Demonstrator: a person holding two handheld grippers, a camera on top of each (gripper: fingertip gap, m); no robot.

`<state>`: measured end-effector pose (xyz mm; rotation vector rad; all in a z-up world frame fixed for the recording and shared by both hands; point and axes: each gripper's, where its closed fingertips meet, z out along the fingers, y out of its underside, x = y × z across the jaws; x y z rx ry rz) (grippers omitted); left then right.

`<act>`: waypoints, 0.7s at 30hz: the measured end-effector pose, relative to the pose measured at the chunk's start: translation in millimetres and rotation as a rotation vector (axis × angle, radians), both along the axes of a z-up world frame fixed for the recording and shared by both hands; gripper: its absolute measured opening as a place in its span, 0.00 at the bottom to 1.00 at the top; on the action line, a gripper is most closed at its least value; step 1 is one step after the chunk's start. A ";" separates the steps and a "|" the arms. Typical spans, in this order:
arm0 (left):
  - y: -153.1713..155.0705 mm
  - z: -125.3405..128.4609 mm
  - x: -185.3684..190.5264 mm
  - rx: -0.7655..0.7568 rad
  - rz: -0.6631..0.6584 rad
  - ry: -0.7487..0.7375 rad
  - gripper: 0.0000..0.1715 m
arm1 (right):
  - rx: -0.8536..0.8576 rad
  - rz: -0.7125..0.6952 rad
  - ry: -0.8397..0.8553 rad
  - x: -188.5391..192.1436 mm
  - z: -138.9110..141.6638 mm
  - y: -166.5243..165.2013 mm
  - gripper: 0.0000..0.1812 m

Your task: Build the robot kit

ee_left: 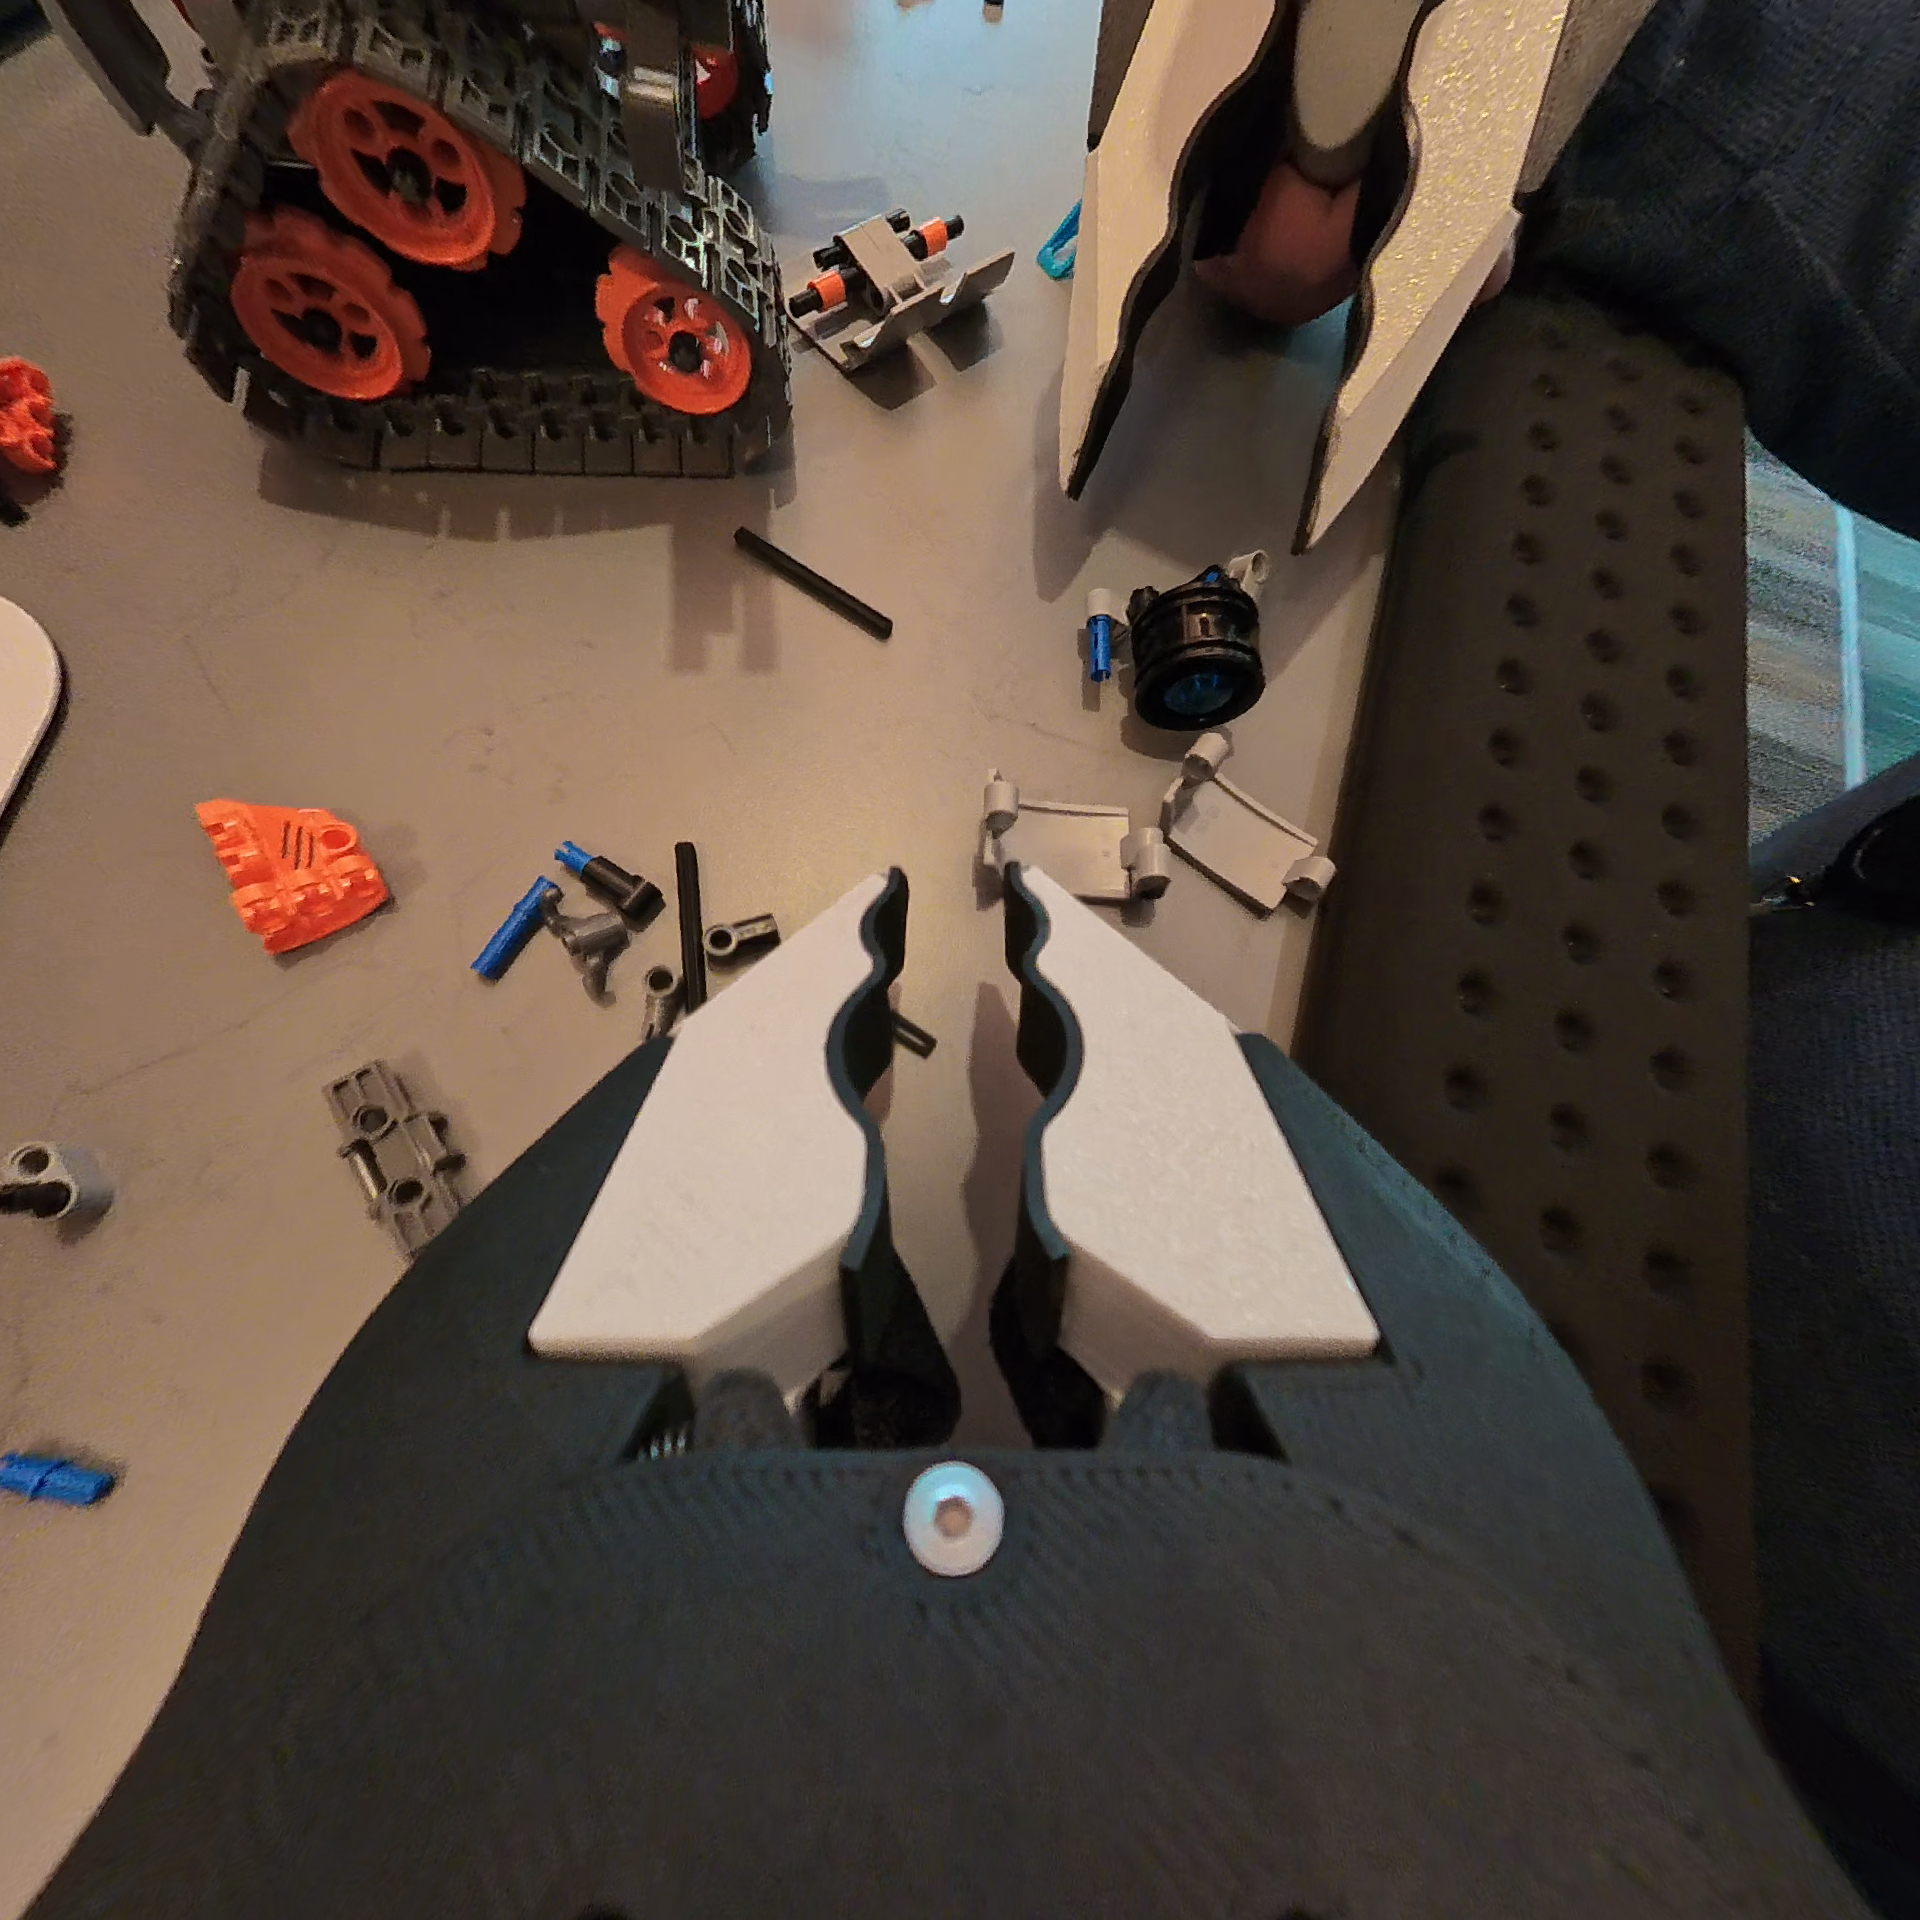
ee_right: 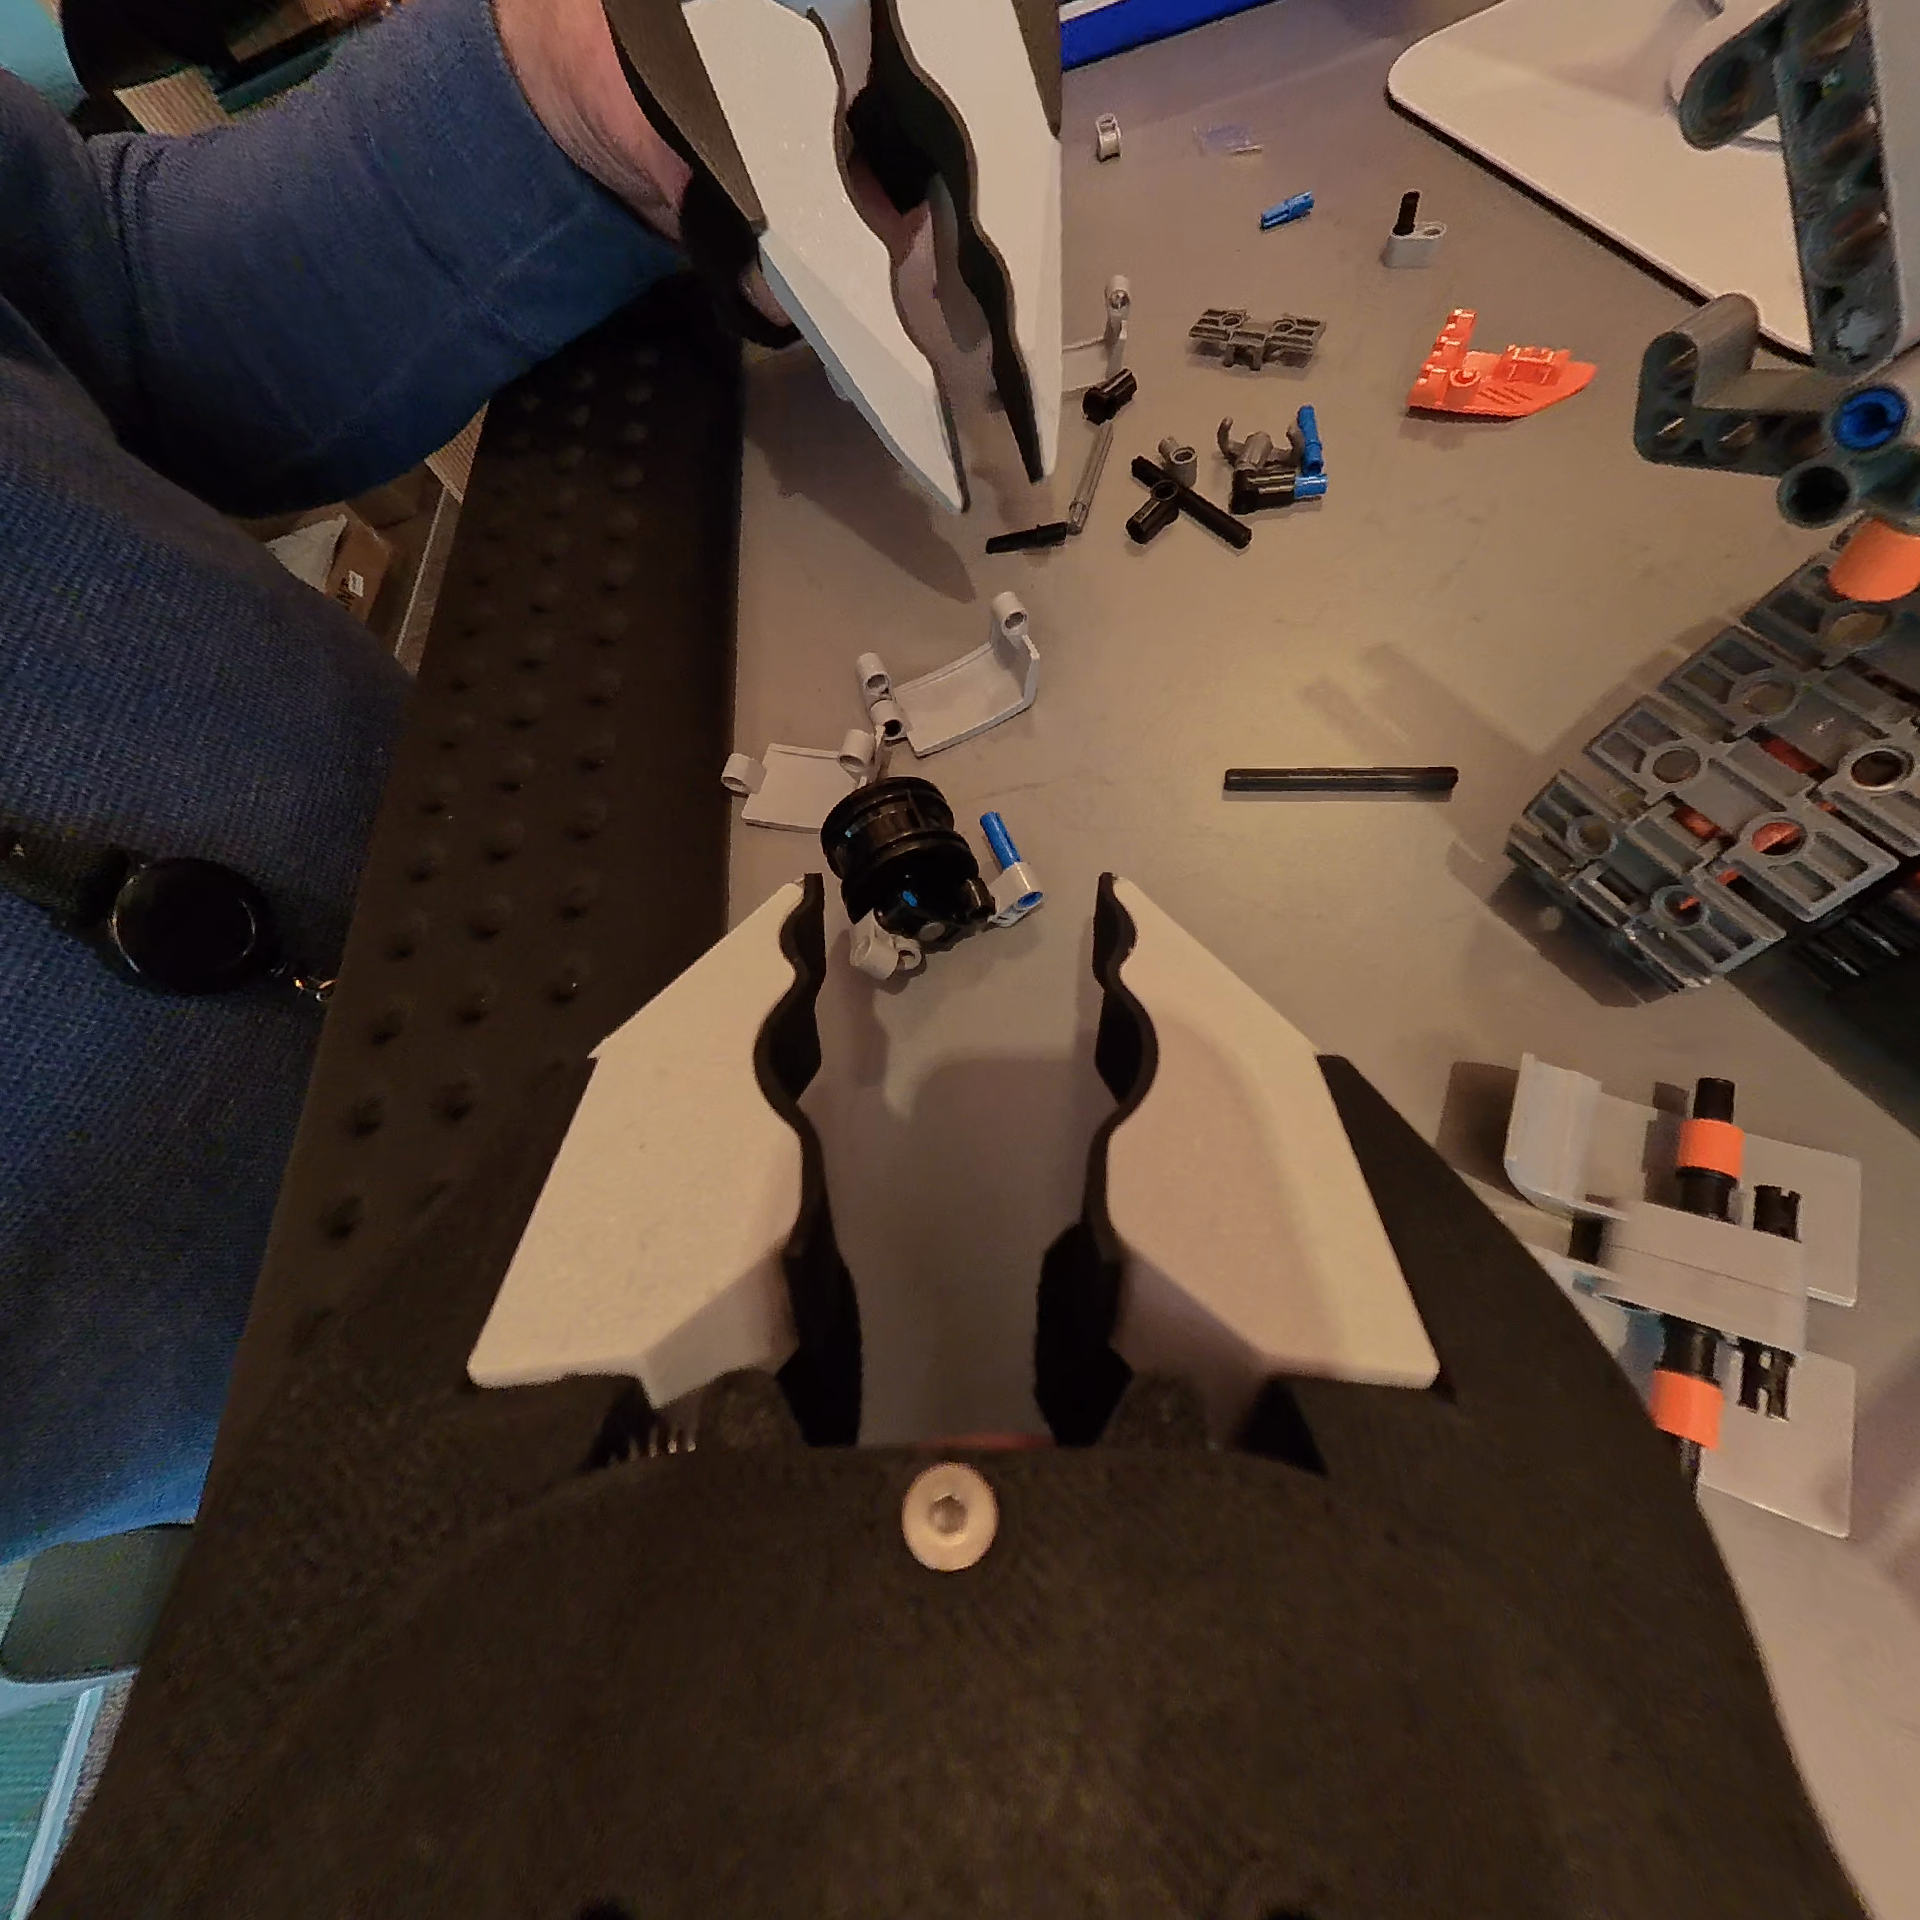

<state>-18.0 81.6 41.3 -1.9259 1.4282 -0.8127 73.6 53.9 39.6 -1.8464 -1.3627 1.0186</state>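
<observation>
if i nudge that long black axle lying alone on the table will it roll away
Probably: the long black axle looks thin, straight and rigid, lying flat on the smooth grey table with nothing touching it. A sideways nudge likely rolls it; an end-on push should just slide it. It looks light.

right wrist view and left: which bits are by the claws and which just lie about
By the claws: black wheel hub, just ahead of open right claw; grey curved panel, at open left claw tips.
Lying about: tracked vehicle, orange panel, long black axle, dark grey connector.
</observation>
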 end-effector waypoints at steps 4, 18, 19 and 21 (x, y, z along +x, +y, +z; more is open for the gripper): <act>3.0 6.8 -26.5 0.040 0.054 0.051 0.10 | 0.000 -0.004 0.004 0.6 0.8 0.1 0.28; 3.2 13.4 -133.5 0.078 0.282 0.226 0.12 | -0.002 -0.007 0.011 0.3 1.8 1.3 0.28; 2.8 8.4 -131.5 0.068 0.268 0.237 0.13 | -0.002 -0.007 0.012 0.1 2.0 1.2 0.28; 8.5 -0.9 -128.9 0.078 0.265 0.267 0.14 | -0.004 -0.007 0.015 -0.4 2.4 1.2 0.28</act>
